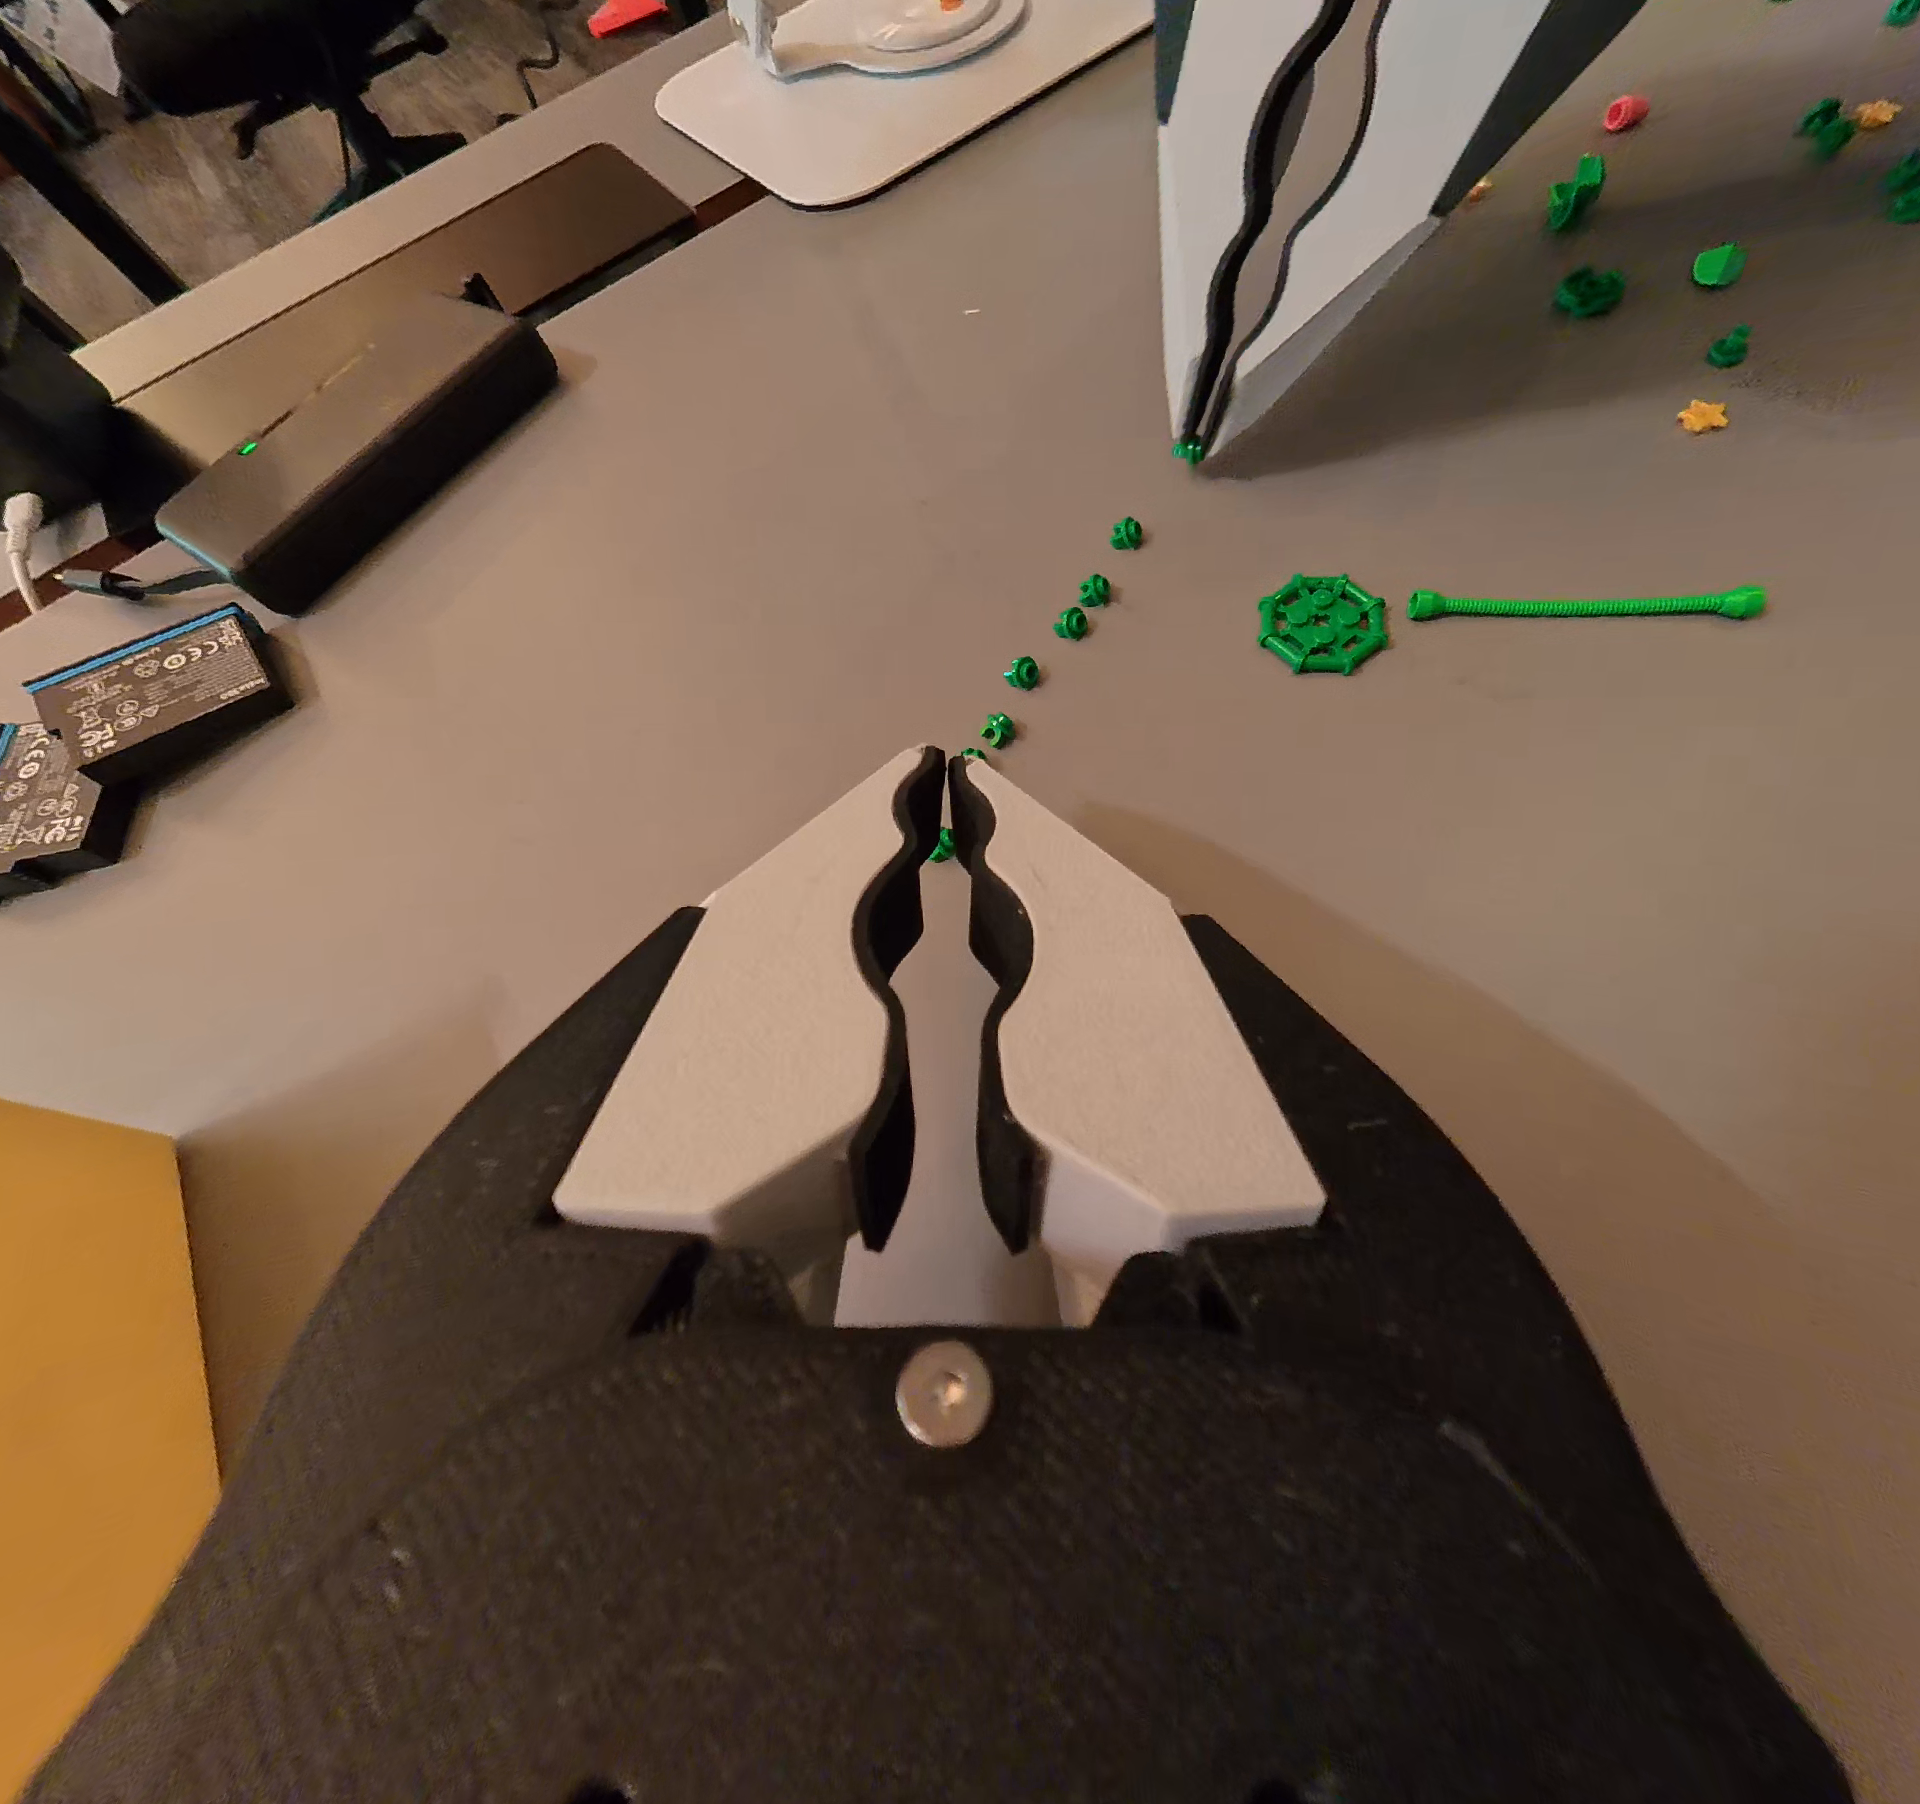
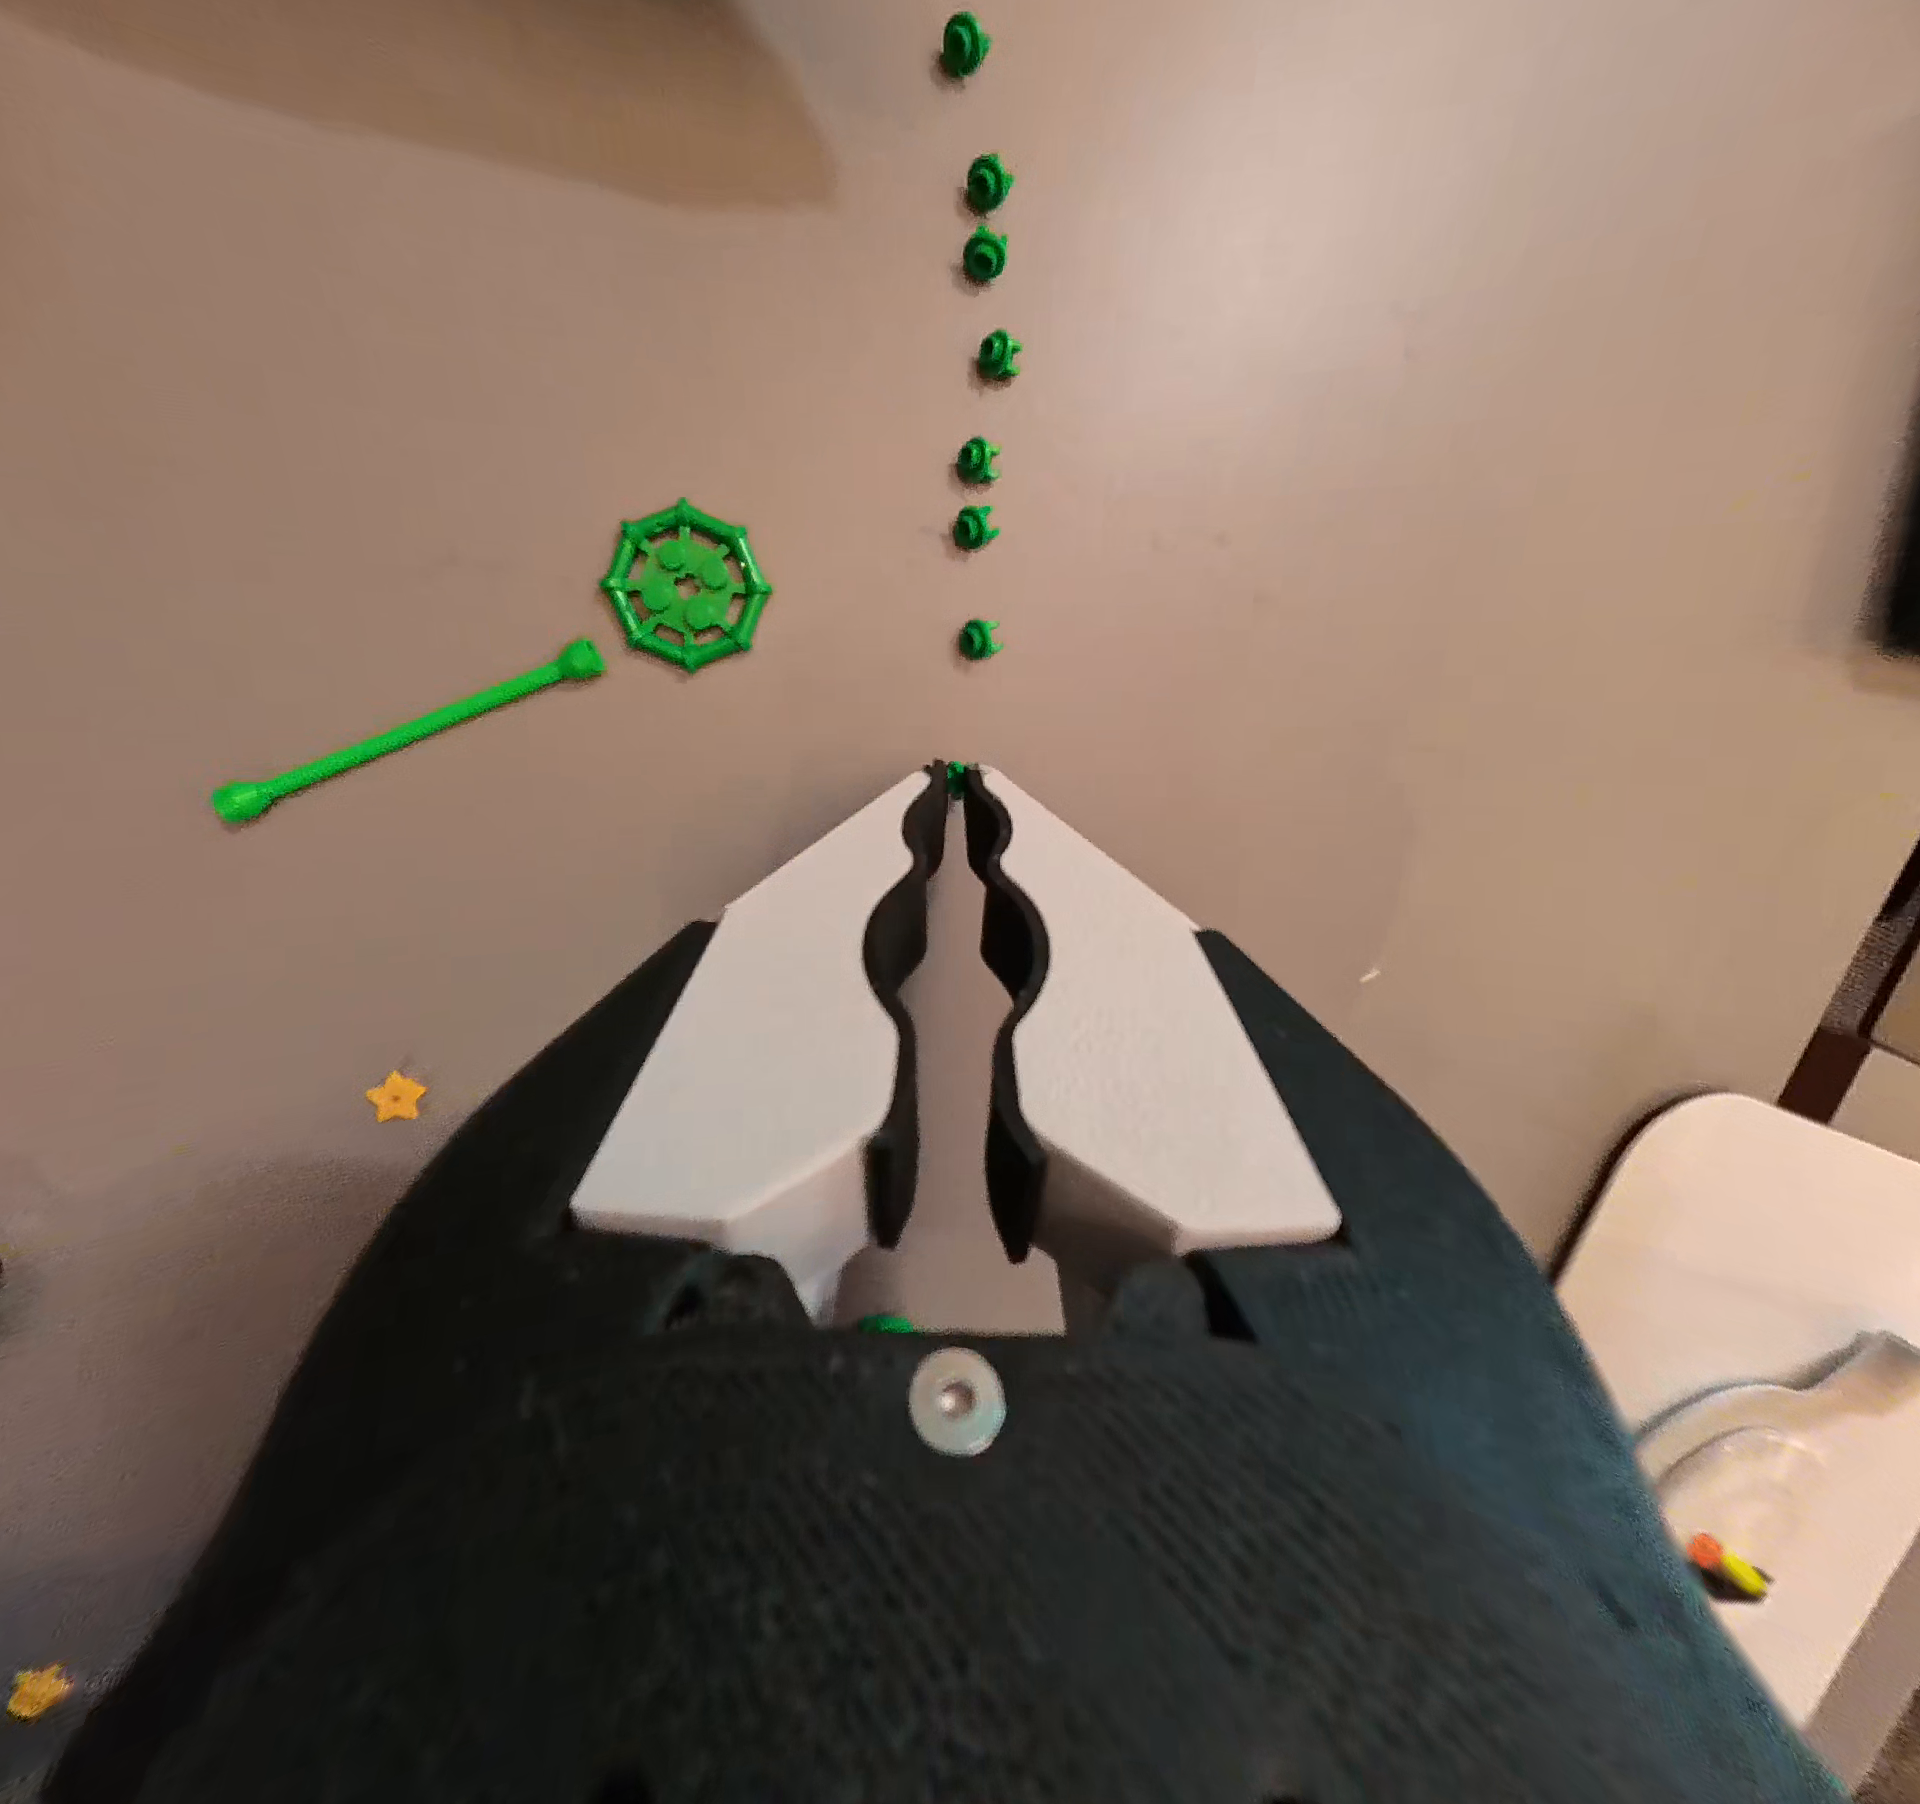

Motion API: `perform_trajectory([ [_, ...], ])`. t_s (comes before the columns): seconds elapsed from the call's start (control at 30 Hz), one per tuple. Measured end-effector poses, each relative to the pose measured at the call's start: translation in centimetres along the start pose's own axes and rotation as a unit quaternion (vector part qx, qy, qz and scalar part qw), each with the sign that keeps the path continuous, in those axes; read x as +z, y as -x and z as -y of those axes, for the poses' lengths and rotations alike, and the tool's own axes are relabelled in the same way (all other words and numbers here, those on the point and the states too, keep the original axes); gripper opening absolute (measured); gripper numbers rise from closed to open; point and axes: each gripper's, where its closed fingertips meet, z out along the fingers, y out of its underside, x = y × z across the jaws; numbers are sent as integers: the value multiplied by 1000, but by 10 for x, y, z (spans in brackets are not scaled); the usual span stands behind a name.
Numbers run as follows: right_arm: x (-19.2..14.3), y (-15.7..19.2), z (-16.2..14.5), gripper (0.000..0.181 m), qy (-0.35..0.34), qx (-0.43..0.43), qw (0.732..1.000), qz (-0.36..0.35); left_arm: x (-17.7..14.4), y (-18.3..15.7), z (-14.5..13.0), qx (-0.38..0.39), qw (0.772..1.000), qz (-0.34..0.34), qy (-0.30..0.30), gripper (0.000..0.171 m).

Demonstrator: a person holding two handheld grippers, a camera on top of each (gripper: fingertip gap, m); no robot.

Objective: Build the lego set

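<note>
Honestly barely started: right hand-held gripper (image 2: 951, 772) pinches a green stud (image 1: 1188, 450) at the desk (image 1: 727, 559), topping a row of studs (image 2: 977, 455). Left hand-held gripper (image 1: 948, 762) is nearly closed, apparently empty. Wheel (image 1: 1322, 624), rod (image 1: 1584, 604) and loose pieces (image 1: 1588, 291) unassembled

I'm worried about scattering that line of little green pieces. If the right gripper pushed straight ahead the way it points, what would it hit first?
Probably the nearest small green piece of the row, just beyond the right gripper, which already pinches a similar green piece; whether it would pass above is unclear.
</note>
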Motion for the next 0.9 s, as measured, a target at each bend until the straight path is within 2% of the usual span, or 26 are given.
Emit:
perform_trajectory([
  [0.23, 9, -1, 6, 1, 37, -20, 999, 16, -1, 0, 0, -1, 1000, 0, -1, 0],
  [0.5, 10, -1, 11, 6, 46, -24, 999, 13, -4, 1, 0, -4, 1000, 0, -6, 0],
  [0.8, -6, 3, 12, 9, 17, -2, 1000, 2, -4, 2, -1, -5, 1000, 1, -6, 0],
  [0.9, -19, 15, 18, 10, -18, 23, 1000, -3, -5, 2, -1, -5, 1000, 2, -7, 0],
])
